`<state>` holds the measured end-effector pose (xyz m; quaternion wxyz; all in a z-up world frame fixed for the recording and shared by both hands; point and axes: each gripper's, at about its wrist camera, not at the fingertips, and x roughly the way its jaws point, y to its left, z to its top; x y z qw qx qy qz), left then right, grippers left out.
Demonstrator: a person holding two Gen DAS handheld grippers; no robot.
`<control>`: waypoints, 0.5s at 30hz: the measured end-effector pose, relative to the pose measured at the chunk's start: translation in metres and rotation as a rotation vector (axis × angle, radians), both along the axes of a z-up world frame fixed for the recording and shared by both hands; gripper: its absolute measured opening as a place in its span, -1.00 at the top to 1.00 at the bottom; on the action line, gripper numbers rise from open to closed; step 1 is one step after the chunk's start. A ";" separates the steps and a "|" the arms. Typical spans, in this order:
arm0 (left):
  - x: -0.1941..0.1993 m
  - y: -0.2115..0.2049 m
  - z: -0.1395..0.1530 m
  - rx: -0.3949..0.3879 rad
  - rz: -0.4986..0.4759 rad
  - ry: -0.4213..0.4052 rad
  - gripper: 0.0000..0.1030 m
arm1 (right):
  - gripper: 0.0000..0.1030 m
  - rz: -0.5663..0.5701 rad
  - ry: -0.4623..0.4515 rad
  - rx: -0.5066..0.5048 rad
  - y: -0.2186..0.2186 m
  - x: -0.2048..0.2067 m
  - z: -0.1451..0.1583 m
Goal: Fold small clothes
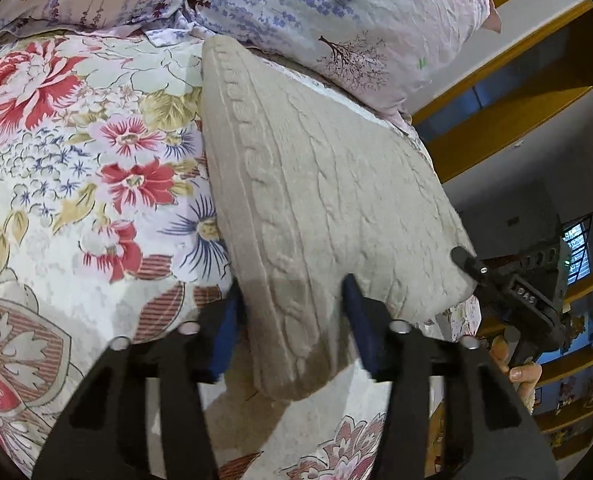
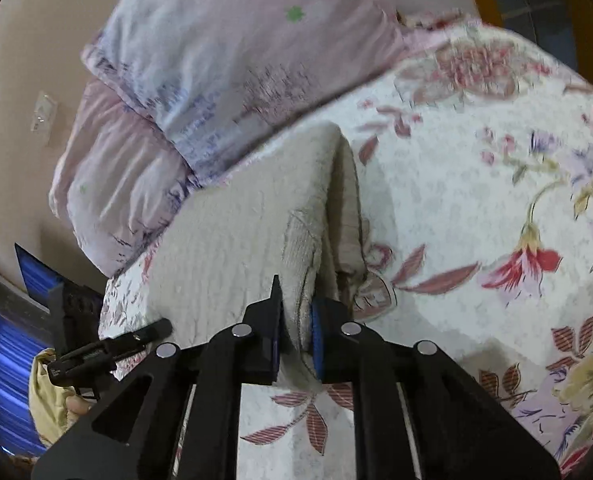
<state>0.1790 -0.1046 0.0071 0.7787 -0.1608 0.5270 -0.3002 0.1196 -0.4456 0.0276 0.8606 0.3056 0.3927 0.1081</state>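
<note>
A beige cable-knit garment point(image 1: 316, 184) lies on the floral bedspread point(image 1: 76, 200), its near edge lifted. My left gripper point(image 1: 292, 320) straddles its near corner, with the blue-padded jaws apart and a thick fold of knit between them. My right gripper point(image 2: 296, 340) is shut on the garment's ribbed edge point(image 2: 300, 248). The right gripper also shows in the left wrist view point(image 1: 468, 264), at the garment's right corner. The left gripper shows in the right wrist view point(image 2: 152, 330), at the garment's left edge.
Lavender-print pillows point(image 1: 316, 12) lie at the head of the bed, just behind the garment, and show in the right wrist view point(image 2: 216, 60). Yellow wooden shelving point(image 1: 536, 100) stands to the right of the bed. The bedspread point(image 2: 476, 200) extends to the right.
</note>
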 end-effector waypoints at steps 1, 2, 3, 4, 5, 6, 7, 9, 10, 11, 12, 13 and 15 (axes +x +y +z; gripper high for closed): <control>-0.001 0.000 0.001 0.008 0.000 -0.006 0.20 | 0.79 -0.009 -0.020 -0.010 0.000 -0.003 0.004; -0.003 0.000 0.003 0.016 -0.001 -0.013 0.23 | 0.79 -0.016 -0.026 -0.025 0.000 -0.005 0.006; -0.005 0.000 0.004 0.027 -0.002 -0.021 0.24 | 0.79 -0.022 -0.024 -0.043 0.000 -0.006 0.005; -0.006 0.000 0.004 0.035 -0.003 -0.027 0.24 | 0.79 -0.030 -0.009 -0.066 0.000 -0.006 0.002; -0.006 0.000 0.005 0.039 -0.003 -0.027 0.24 | 0.79 -0.036 0.013 -0.082 0.001 -0.005 -0.003; -0.005 0.000 0.004 0.041 -0.004 -0.025 0.24 | 0.79 -0.042 0.033 -0.090 0.000 -0.004 -0.008; -0.004 -0.001 0.003 0.043 -0.004 -0.021 0.23 | 0.79 -0.049 0.051 -0.087 -0.001 -0.003 -0.015; -0.004 0.000 0.002 0.045 -0.002 -0.016 0.19 | 0.79 -0.058 0.068 -0.074 -0.002 -0.002 -0.023; -0.003 0.000 0.002 0.043 -0.001 -0.015 0.18 | 0.79 -0.060 0.071 -0.071 -0.003 -0.001 -0.025; -0.003 0.001 0.002 0.040 0.000 -0.017 0.17 | 0.78 -0.061 0.076 -0.069 -0.003 -0.001 -0.027; -0.003 0.001 0.002 0.042 -0.003 -0.017 0.17 | 0.77 -0.062 0.084 -0.064 -0.004 0.000 -0.030; -0.003 0.001 0.003 0.043 -0.004 -0.017 0.15 | 0.76 -0.062 0.087 -0.059 -0.004 0.001 -0.031; -0.002 0.003 0.005 0.021 -0.002 0.004 0.02 | 0.59 -0.068 0.100 -0.049 -0.007 0.001 -0.028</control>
